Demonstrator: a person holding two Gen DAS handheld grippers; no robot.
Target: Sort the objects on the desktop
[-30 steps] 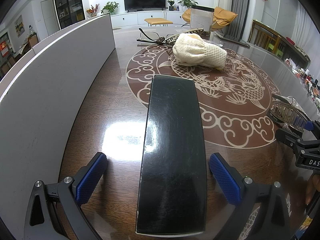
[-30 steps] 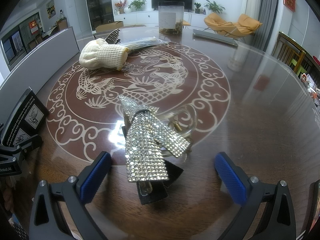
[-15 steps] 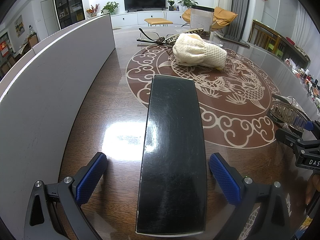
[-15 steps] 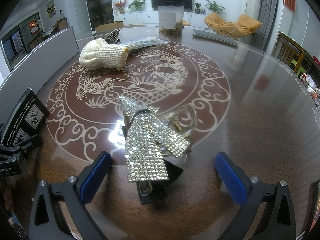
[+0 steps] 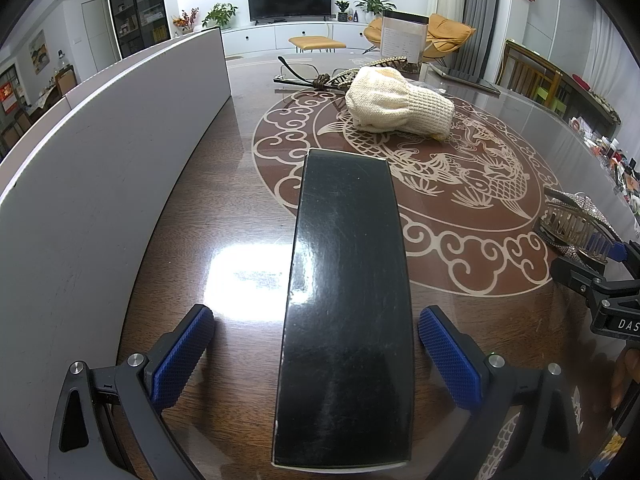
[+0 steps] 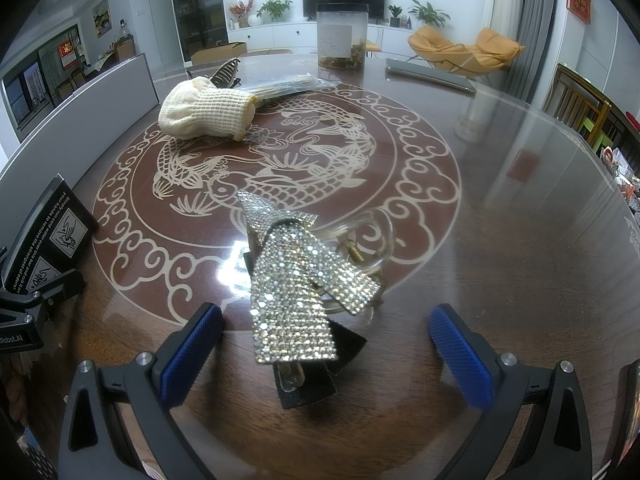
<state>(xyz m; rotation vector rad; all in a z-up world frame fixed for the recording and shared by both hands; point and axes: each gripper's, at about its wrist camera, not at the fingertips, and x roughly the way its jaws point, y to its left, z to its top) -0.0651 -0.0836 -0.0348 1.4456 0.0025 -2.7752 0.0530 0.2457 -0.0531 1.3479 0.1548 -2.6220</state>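
Left wrist view: the left gripper [image 5: 316, 354] has its jaws spread wide, one blue pad on each side of a long black box [image 5: 346, 316] without touching it. The box lies on the dark wooden table [image 5: 224, 200], its long axis running straight away from the camera, far end pointing toward a cream knitted glove [image 5: 396, 106] that rests well beyond it on the carp pattern. Behind the glove lie a pair of glasses [image 5: 298, 74] and a brown hair claw [image 5: 362, 72]. A grey board [image 5: 108, 148] stands along the left side of the box, apart from it. At the right edge the right gripper's frame shows beside a sparkly hair clip [image 5: 576, 220].

Right wrist view: the right gripper [image 6: 326, 354] is also wide open, pads on either side of the sparkly hair clip [image 6: 294, 284] and clear of it. The clip's long axis points away and slightly left, toward the glove [image 6: 206, 112]. A clear plastic ring [image 6: 372, 236] sits just to the clip's right. The black box [image 6: 46, 232] stands out at the left edge, with the left gripper's frame below it. A clear jar [image 6: 342, 36] stands at the far side.
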